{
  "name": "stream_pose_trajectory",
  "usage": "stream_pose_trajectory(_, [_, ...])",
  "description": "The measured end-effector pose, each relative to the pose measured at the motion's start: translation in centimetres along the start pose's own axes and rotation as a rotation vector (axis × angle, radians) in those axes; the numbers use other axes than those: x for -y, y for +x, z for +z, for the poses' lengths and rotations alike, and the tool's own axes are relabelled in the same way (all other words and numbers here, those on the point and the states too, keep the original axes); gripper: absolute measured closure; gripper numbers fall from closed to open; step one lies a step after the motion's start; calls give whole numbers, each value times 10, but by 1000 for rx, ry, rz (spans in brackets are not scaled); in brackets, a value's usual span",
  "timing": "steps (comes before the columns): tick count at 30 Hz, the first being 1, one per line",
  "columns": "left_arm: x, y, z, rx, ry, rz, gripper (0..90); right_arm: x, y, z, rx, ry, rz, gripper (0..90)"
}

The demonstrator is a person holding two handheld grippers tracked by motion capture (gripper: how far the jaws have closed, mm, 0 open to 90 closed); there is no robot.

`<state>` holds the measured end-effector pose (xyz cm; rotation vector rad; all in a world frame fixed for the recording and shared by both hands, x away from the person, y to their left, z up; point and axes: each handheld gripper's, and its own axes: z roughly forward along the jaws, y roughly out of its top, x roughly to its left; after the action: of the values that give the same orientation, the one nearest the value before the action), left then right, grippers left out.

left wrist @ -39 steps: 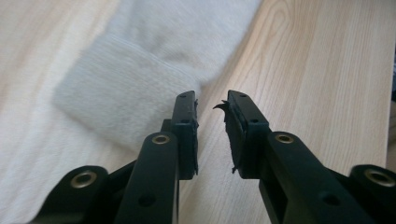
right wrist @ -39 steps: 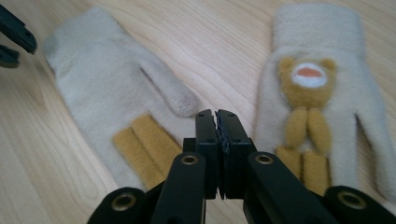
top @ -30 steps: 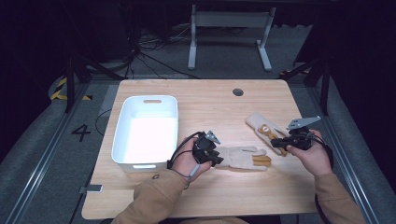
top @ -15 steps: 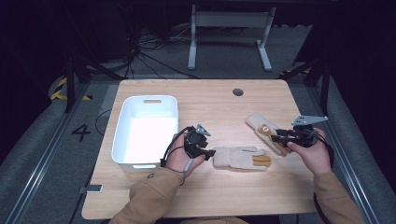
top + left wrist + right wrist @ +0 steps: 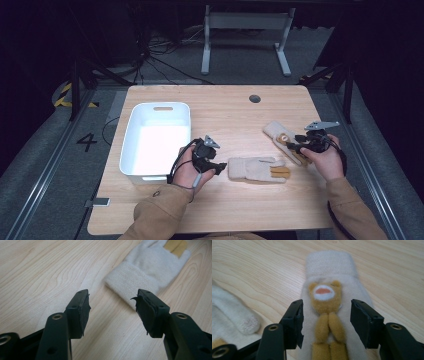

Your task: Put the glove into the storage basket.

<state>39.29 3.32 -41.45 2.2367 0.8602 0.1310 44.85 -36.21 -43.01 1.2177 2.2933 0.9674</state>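
Note:
Two cream knit gloves lie flat on the wooden table (image 5: pixel 235 117). The nearer glove (image 5: pixel 257 169) (image 5: pixel 150 267) has tan patches, and its cuff points at my left gripper (image 5: pixel 216 165) (image 5: pixel 112 302). This gripper is open just short of the cuff; its jaws have just been opening and hold nothing. The second glove (image 5: pixel 277 132) (image 5: pixel 329 265) carries a tan bear patch. My right gripper (image 5: pixel 296 146) (image 5: pixel 327 312) is open low over it, jaws on either side of the bear and not pressing. Those jaws have just been opening too.
A white plastic bin (image 5: pixel 131 150) stands on the left part of the table, close beside my left hand. A round cable hole (image 5: pixel 255 98) sits near the far edge. In the right gripper view a fingertip of the nearer glove (image 5: pixel 249 323) lies at the left.
Both grippers' jaws have opened. My left gripper has drawn back a little to the left, off the nearer glove's cuff. My right gripper has come down onto the bear glove.

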Motion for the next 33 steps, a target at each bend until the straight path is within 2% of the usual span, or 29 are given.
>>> stream_pose_trajectory(6, [0,-3,-1,3,-3,4,444,2,-1,9,3,26,-10,442])
stream_pose_trajectory(10, [0,-4,-1,8,13,13,442,3,-1,15,12,44,-13,441])
stream_pose_trajectory(16, [0,-6,0,13,21,19,443,5,-1,23,28,64,3,442])
stream_pose_trajectory(18, [0,-6,0,13,22,18,443,5,-1,23,41,69,25,518])
stream_pose_trajectory(19, [0,-6,0,13,22,18,443,5,-1,23,41,69,25,518])
stream_pose_trajectory(20, [0,-5,-1,11,18,18,443,6,0,22,47,68,40,588])
stream_pose_trajectory(21, [0,-5,-1,11,18,18,443,6,0,22,47,68,40,588])
stream_pose_trajectory(26, [0,-6,0,13,23,21,443,4,1,19,54,99,45,726])
stream_pose_trajectory(33, [0,-6,0,16,23,21,444,4,0,17,52,104,37,788])
